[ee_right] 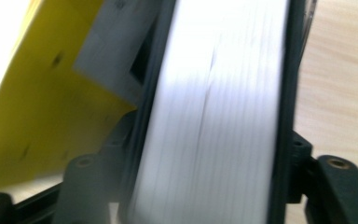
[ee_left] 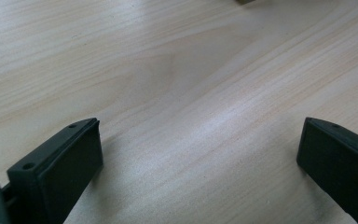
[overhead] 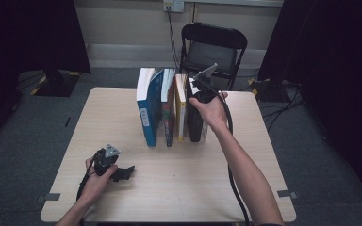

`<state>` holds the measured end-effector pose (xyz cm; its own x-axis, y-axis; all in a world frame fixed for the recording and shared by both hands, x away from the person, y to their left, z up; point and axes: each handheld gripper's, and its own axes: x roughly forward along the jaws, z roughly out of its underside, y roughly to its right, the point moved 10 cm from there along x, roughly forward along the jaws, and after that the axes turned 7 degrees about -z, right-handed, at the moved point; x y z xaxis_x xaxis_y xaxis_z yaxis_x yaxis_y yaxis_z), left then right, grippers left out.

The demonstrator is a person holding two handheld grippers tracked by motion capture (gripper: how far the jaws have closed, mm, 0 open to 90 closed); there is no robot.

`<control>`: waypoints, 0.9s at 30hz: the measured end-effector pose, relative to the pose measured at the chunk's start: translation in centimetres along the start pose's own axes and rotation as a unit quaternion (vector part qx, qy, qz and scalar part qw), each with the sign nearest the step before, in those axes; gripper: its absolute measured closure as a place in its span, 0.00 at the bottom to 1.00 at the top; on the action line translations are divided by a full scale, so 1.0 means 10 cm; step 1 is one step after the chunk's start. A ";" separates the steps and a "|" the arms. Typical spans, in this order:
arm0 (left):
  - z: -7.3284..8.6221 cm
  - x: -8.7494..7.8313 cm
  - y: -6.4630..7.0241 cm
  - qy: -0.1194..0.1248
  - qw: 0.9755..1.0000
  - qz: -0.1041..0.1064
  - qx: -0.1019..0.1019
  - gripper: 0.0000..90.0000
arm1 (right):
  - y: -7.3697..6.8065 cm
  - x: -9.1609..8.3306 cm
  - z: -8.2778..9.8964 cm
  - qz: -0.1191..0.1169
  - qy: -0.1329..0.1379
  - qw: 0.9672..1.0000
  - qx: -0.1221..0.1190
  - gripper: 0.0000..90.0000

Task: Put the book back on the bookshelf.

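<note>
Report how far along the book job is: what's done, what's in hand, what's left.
Done: four books stand upright in a row mid-table, from the blue book to the yellow book.
In hand: the right gripper straddles the black book at the row's right end; whether its pads press is unclear.
Left: probably squaring that book against the yellow one and letting go. The left gripper rests open on the table.

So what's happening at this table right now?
A person works on a row of books standing upright mid-table. The right gripper is set over the top of the black book at the row's right end, with its fingers on either side of it; whether they press on it is unclear. A yellow book stands right beside it. The left gripper rests on the table near the front edge, open, with nothing between its fingers.
</note>
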<state>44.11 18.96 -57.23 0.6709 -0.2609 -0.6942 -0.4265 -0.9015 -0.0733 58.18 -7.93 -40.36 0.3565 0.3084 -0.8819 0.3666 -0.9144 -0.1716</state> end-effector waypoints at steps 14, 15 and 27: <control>0.00 0.00 0.00 0.000 1.000 0.000 0.001 0.00 | 0.07 0.03 0.30 -0.066 0.136 0.987 -0.049 0.44; 0.00 0.00 0.00 0.000 1.000 0.000 0.000 0.00 | 0.07 0.02 0.30 -0.062 0.145 0.986 -0.055 0.46; 0.00 0.00 0.00 0.000 1.000 0.000 0.001 0.00 | 0.04 0.06 0.33 -0.044 0.240 0.968 -0.066 0.51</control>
<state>44.12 18.97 -57.22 0.6710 -0.2603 -0.6943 -0.4268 -0.9012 -0.0746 55.76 -8.99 -42.40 0.6655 0.4989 -0.5552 0.5085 -0.8475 -0.1521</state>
